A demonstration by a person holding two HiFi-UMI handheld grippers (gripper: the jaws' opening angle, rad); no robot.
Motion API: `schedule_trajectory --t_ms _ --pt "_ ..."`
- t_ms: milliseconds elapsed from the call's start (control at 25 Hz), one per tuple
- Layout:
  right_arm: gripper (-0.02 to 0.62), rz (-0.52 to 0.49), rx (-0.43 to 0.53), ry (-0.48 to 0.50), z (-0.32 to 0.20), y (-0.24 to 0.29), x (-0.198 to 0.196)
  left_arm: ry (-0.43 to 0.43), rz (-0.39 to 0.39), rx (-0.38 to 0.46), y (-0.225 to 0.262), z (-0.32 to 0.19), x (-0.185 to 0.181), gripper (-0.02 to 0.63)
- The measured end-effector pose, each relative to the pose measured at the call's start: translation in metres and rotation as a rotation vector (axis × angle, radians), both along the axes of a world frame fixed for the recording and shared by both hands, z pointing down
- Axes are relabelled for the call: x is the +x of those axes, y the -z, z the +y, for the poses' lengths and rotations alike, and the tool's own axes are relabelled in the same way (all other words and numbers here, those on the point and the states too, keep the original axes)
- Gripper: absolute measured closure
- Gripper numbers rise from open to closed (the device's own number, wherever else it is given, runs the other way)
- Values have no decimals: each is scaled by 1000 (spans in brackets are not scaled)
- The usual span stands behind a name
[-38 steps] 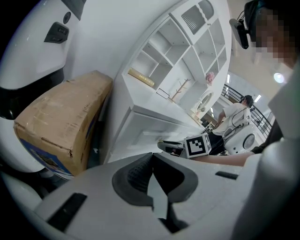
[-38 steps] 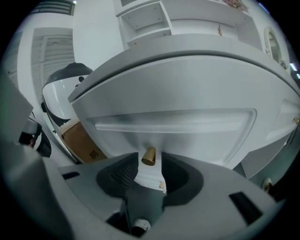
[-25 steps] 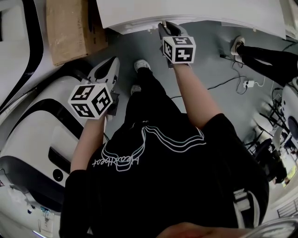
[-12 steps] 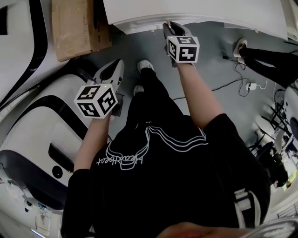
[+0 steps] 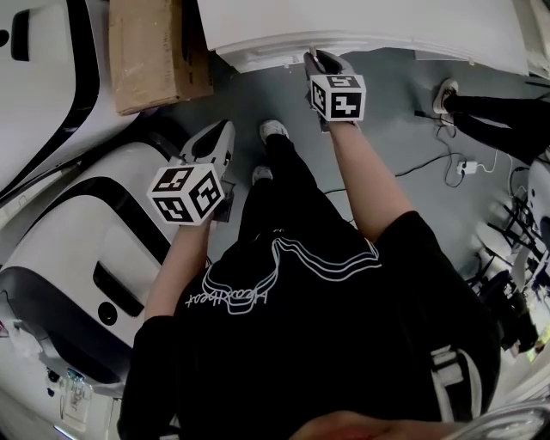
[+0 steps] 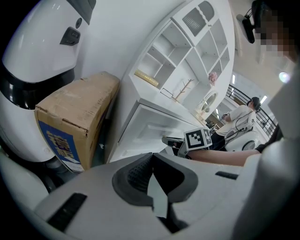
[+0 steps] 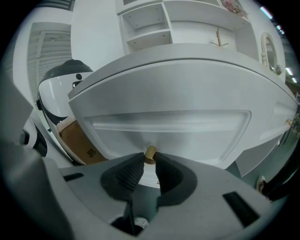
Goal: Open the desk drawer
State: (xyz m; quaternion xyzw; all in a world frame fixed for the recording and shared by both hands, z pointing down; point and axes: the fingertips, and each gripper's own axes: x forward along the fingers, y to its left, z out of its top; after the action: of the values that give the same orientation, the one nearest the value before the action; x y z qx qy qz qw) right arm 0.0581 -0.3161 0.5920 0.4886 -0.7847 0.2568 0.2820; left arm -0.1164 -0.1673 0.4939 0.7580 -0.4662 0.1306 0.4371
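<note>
The white desk drawer [image 7: 187, 126] has a small brass knob [image 7: 150, 153] in the middle of its front. My right gripper [image 7: 150, 158] has that knob between its fingertips; the jaws are closing and both pads touch it. In the head view the right gripper [image 5: 314, 60] reaches the drawer's front edge [image 5: 275, 57] under the desk top [image 5: 361, 21]. My left gripper [image 5: 216, 136] hangs lower left over the grey floor, away from the desk. In its own view the left gripper [image 6: 152, 155] is shut with nothing in it.
A cardboard box [image 5: 159, 51] stands on the floor left of the desk. A large white and black machine body [image 5: 77, 223] fills the left side. The person's shoes [image 5: 273, 129] stand before the drawer. Cables [image 5: 438, 155] and another person's legs [image 5: 490, 112] are at the right.
The left gripper has drifted a little to the right and toward the desk. The right gripper has stayed at the knob.
</note>
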Motion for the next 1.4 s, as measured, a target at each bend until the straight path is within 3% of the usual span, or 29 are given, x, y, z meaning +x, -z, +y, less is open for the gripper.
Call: schedule_trajectory --t_ms 1400 --pt "512 11 -12 -51 87 -2 18 -12 -10 30 9 74 -12 603"
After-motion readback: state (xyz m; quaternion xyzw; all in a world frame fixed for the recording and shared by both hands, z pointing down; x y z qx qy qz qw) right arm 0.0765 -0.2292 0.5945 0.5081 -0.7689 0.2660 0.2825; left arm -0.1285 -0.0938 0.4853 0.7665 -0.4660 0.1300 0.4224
